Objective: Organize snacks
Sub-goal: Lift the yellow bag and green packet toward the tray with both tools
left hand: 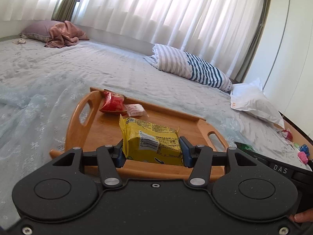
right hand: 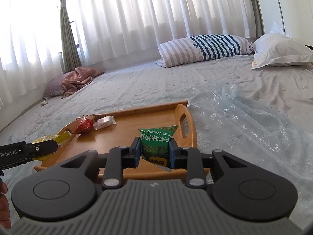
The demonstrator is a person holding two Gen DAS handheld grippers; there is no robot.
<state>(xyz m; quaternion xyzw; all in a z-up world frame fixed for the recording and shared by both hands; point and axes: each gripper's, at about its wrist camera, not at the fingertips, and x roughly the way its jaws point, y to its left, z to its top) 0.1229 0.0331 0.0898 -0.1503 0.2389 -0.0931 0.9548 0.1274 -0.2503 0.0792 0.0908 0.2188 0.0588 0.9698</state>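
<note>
Left wrist view: my left gripper (left hand: 153, 151) clamps the yellow packet (left hand: 152, 140) over the tray (left hand: 109, 126); right gripper (right hand: 154, 151) pinches the green packet (right hand: 156, 144) there — either slick wrapper may slip and miss.

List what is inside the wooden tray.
On the wooden tray, a red snack packet and a small pink-white packet lie at its far end. The wood under the gripped yellow packet and green packet is hidden.
</note>
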